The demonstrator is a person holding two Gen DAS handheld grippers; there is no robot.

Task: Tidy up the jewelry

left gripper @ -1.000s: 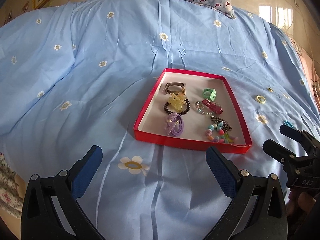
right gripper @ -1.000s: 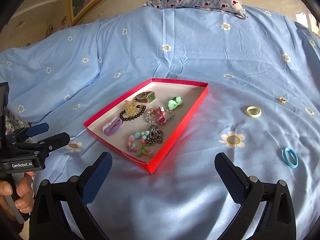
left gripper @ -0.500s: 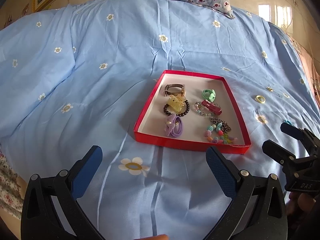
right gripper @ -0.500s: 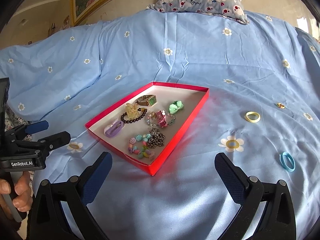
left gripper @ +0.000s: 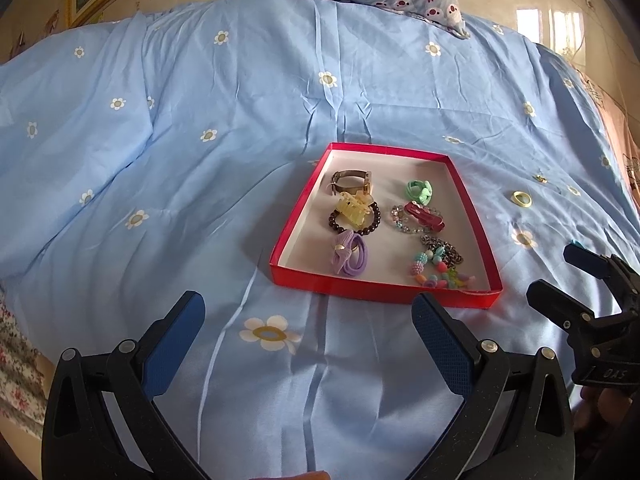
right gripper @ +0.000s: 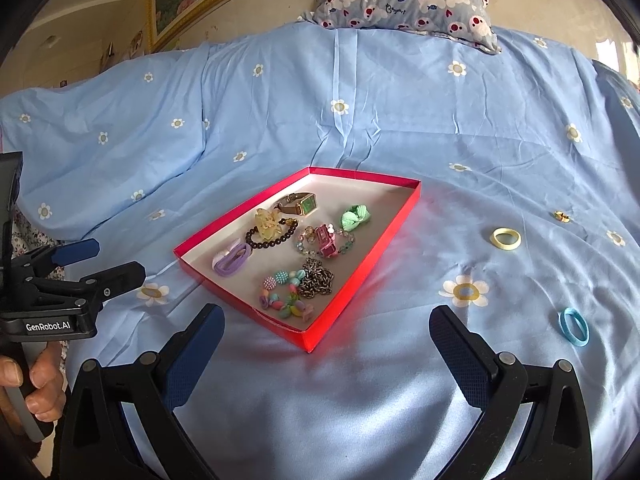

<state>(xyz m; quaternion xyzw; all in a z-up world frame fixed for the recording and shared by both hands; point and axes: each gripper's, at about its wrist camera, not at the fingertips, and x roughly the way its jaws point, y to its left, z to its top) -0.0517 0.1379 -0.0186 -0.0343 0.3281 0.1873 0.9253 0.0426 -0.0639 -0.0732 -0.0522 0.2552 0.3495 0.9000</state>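
A red tray [left gripper: 296, 216] [right gripper: 396, 224] lies on the blue bed sheet and holds several pieces: a watch [right gripper: 301, 204], a yellow claw clip [left gripper: 354, 208], a purple hair tie [left gripper: 349, 257], a chain [right gripper: 317, 281] and a bead bracelet [right gripper: 286, 300]. Outside the tray, to its right, lie a yellow ring [right gripper: 506, 238], a blue hair tie [right gripper: 574, 326] and a small gold piece [right gripper: 562, 216]. My left gripper [left gripper: 308, 328] is open and empty in front of the tray. My right gripper [right gripper: 326, 344] is open and empty near the tray's front corner.
A patterned pillow [right gripper: 408, 0] lies at the head of the bed. A framed picture [right gripper: 188, 4] hangs on the wall at the back left. The bed's left edge [left gripper: 16, 360] drops to a floral cloth.
Both grippers have pulled back and tilted up slightly, so the tray sits lower in each view. Nothing was picked up or moved.
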